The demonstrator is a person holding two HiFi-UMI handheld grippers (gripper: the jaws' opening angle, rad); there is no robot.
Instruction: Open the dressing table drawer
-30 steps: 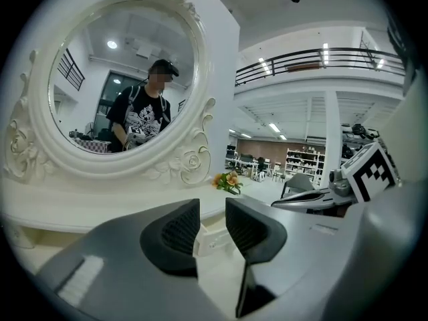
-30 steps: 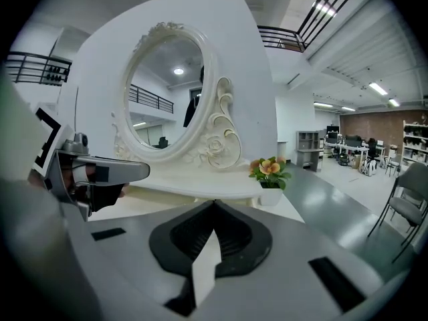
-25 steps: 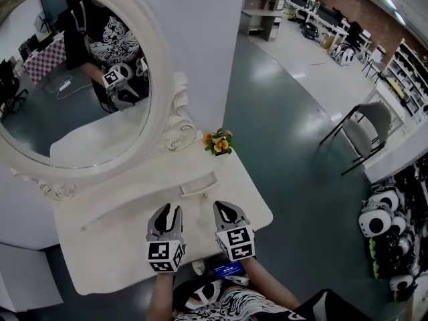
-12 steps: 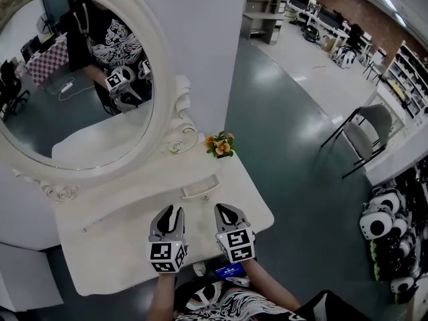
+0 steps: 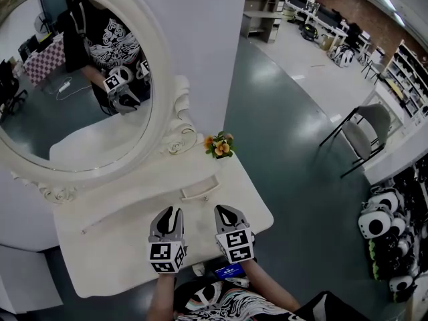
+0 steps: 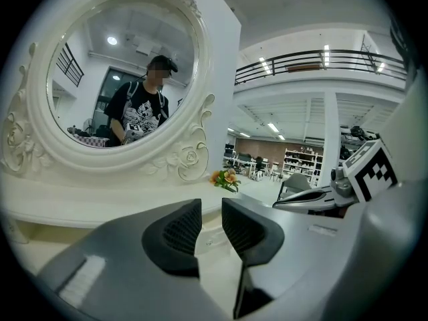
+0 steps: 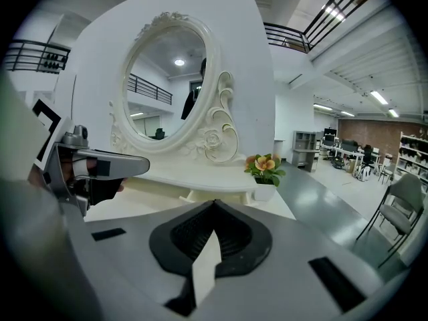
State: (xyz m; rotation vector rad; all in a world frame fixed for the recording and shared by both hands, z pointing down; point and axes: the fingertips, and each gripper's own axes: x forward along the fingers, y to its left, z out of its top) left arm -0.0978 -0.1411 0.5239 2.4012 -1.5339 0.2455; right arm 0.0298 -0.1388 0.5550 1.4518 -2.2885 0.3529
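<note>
Only drawer handle (image 5: 199,191) shows; left hand-held gripper (image 5: 171,212) closing empty, right hand-held gripper (image 5: 225,210) shut.

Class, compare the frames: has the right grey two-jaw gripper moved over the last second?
No. The right grey two-jaw gripper keeps the same gap from the white curved drawer handle, its jaws shut.

The head view looks steeply down from above onto the glossy white dressing table top (image 5: 114,246) and the oval mirror in a carved white frame (image 5: 73,139). Both gripper views ride low, close over that top, facing the mirror, the left perhaps nearer. All three share the small orange-flowered plant (image 5: 219,144).
</note>
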